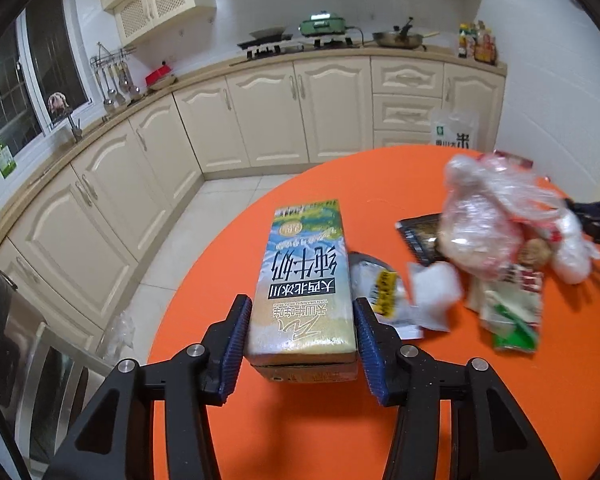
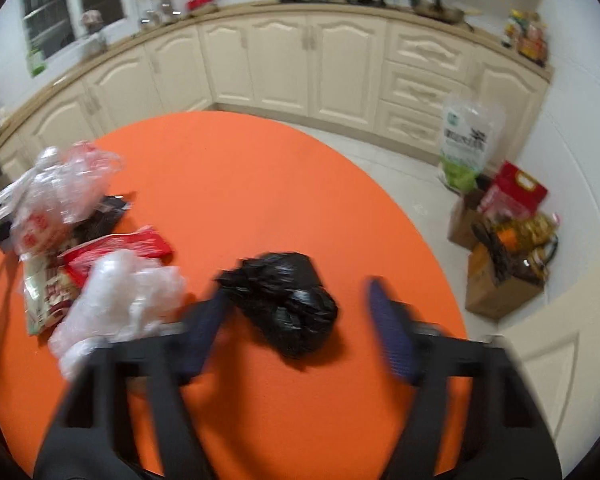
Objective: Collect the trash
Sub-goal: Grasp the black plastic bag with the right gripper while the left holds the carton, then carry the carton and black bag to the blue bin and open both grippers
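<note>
A tall milk carton [image 1: 304,272] with a blue and gold print lies on the orange round table [image 1: 300,420]. My left gripper [image 1: 300,320] straddles its near end, both blue pads against the carton's sides. In the right wrist view a crumpled black plastic bag [image 2: 284,300] lies on the table [image 2: 240,184] between the fingers of my right gripper [image 2: 296,308]. The left finger is at the bag's edge, the right one stands off it with a gap; the view is blurred. Clear plastic bags [image 1: 484,220] and snack wrappers [image 1: 512,312] are heaped to the carton's right.
Cream kitchen cabinets [image 1: 260,120] curve around the far side, with a stove and pans on the counter. On the floor to the right stand a rice bag [image 2: 464,140] and cardboard boxes [image 2: 500,280] holding oil bottles. A red wrapper [image 2: 120,248] and white plastic [image 2: 120,300] lie left of the black bag.
</note>
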{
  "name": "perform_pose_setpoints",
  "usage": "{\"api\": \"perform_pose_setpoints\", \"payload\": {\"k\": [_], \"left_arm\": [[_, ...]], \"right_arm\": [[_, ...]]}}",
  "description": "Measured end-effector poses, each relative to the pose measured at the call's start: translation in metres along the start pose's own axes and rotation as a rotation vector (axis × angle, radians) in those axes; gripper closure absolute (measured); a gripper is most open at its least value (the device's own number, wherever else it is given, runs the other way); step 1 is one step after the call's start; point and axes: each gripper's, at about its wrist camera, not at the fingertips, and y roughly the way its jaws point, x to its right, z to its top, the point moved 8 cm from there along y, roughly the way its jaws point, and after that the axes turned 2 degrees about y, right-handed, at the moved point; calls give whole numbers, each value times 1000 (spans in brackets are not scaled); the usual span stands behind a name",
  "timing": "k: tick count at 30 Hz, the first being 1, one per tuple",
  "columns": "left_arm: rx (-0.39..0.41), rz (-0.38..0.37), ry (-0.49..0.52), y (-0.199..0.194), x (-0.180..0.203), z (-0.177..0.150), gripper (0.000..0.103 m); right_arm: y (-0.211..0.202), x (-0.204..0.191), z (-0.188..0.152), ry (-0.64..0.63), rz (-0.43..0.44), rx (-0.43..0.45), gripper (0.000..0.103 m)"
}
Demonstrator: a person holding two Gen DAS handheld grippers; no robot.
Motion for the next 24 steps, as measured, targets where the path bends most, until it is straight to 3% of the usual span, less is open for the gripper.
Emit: {"api": "perform_pose_setpoints", "payload": {"k": [5, 13, 18, 21, 24], "left_arm": [[35, -31, 1, -50, 19, -14, 56], [91, -42, -21, -131, 56, -47, 57], [112, -82, -21, -183, 99, -72, 57], [131, -95, 39, -211, 134, -82, 57], [146, -165, 83, -238, 175, -89, 57]], "right_arm": [[-18, -9, -15, -15, 32, 11, 70], [-98, -17, -61, 28, 166, 100, 70], [-140, -20, -96, 49, 221, 139, 70], [-164, -12, -116, 66, 227, 163, 70], [-185, 1, -135, 89, 224, 175, 70]]}}
